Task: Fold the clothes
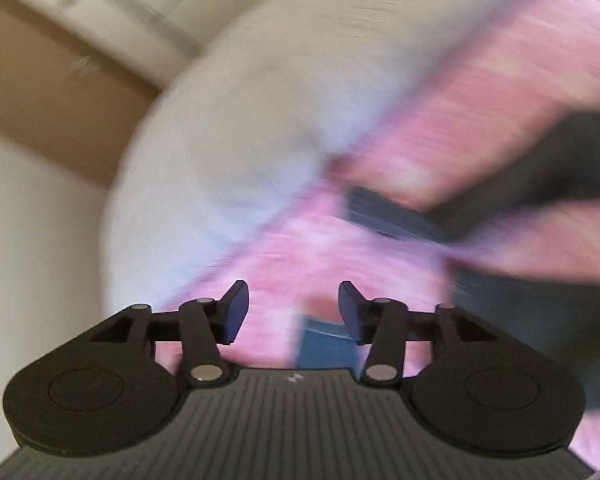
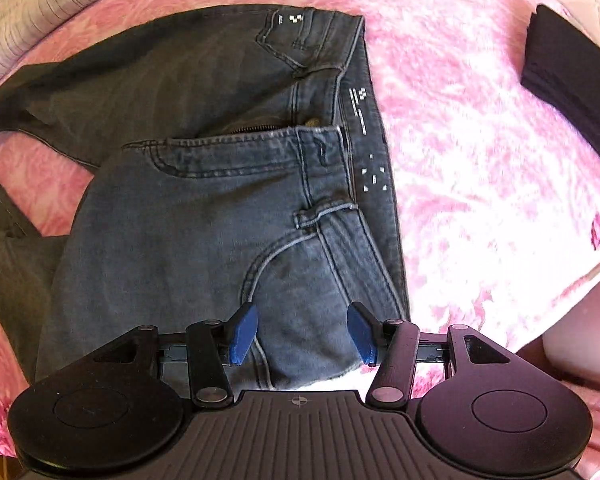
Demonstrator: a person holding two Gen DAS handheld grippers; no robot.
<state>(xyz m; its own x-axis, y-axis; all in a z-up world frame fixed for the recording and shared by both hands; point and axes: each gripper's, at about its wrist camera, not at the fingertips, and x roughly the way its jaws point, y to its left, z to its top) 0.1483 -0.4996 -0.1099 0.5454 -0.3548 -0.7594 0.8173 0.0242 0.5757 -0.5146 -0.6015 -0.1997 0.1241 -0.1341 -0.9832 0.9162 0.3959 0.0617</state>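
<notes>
While my left view smears badly, my right gripper (image 2: pixel 302 334) hovers spread wide over the jeans (image 2: pixel 204 216) on the pink bedspread (image 2: pixel 460 160). My left gripper (image 1: pixel 294 314) gapes empty too.

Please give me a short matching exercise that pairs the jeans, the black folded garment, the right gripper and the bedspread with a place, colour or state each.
Column one:
1. jeans
2. black folded garment
3. right gripper
4. bedspread

Column two:
A. pink, with a rose pattern
B. open, with nothing between its blue pads
C. dark denim, lying in the middle with the waistband toward the right
D. at the far right edge of the right wrist view, apart from the denim

Pairs: 1-C, 2-D, 3-B, 4-A
</notes>
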